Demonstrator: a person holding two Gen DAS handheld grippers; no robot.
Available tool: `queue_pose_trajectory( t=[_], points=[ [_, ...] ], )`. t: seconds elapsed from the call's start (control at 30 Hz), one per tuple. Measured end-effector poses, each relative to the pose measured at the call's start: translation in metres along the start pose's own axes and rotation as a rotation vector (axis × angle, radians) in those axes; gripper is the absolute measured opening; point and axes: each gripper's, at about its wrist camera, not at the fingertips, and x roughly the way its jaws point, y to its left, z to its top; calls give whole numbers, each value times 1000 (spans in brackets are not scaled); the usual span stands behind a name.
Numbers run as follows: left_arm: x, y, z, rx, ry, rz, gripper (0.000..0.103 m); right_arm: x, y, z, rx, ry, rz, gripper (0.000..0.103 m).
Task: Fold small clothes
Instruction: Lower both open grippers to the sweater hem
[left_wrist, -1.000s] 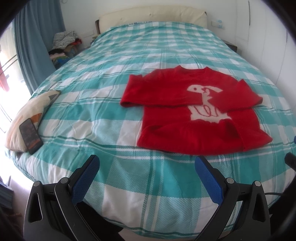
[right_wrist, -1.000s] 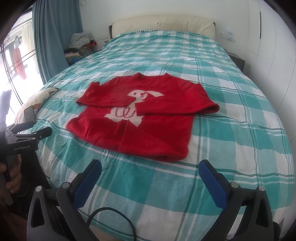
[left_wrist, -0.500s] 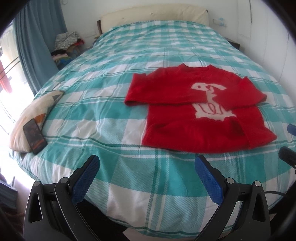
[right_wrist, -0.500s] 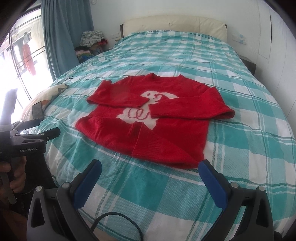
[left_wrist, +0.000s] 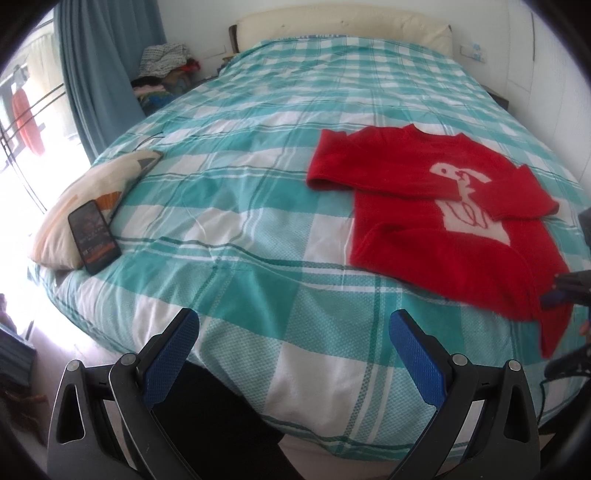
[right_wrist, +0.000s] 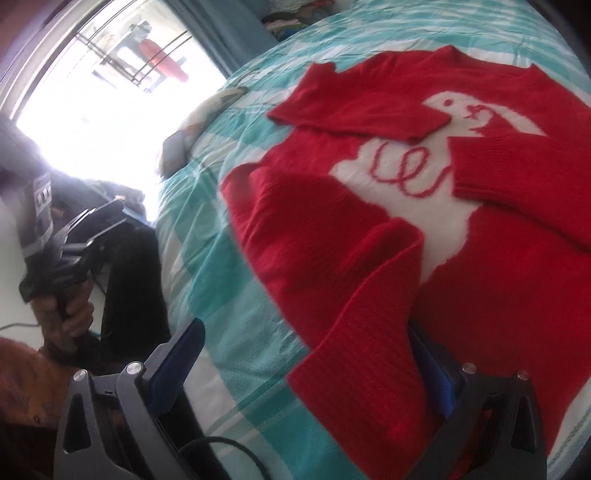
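Left wrist view: left gripper (left_wrist: 291, 354) jaws spread, empty, hanging over the near edge of the bed (left_wrist: 236, 236), well apart from the sweater (left_wrist: 436, 229). Sweater lies on the right half of the bed, sleeves folded in across the chest, near right hem corner lifted and drooping off the far right of the frame, where the right gripper (left_wrist: 561, 295) shows dark and blurred. Phone (left_wrist: 94, 236) sits on a pillow (left_wrist: 88, 192) at the left bed edge.

Right wrist view: right gripper (right_wrist: 310, 369) tilted, jaws spread wide; hem corner of the sweater (right_wrist: 369, 280) is draped over the right finger, not pinched as far as I can tell, frame blurred. Left hand (right_wrist: 66, 306) holds the other tool far left.

Risks: with the jaws not closed the corner likely slides off the finger on a lift. One-sided pull may drag the whole knit and undo the folded sleeves. Left gripper is far off, so no hold-down on the other side
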Motion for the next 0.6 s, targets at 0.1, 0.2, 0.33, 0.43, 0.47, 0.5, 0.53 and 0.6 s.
queue_pose_trajectory(
  t=[0.1,0.2,0.33,0.43,0.47,0.5,0.53,0.6],
  points=[
    [3,10,-1,-28,3,4,103,-2,46,-36,-139,151,72,102],
    [8,14,1,-49,5,-5,103,-18,63,-50,-185,130,38,102],
    [12,12,2,-47,18,-7,103,-39,47,-24,-92,-50,-68,102],
    [9,15,-1,-51,23,-9,103,-23,25,4,21,-138,-93,102],
    [8,17,-3,-56,23,-5,103,-11,21,12,65,-149,-72,102],
    [7,20,-4,-63,25,-1,103,3,17,19,104,-141,-60,102],
    [7,23,-5,-69,28,3,103,18,16,27,134,-128,-60,102],
    [6,28,-8,-77,31,10,103,45,28,35,158,-132,-32,103]
  ],
)
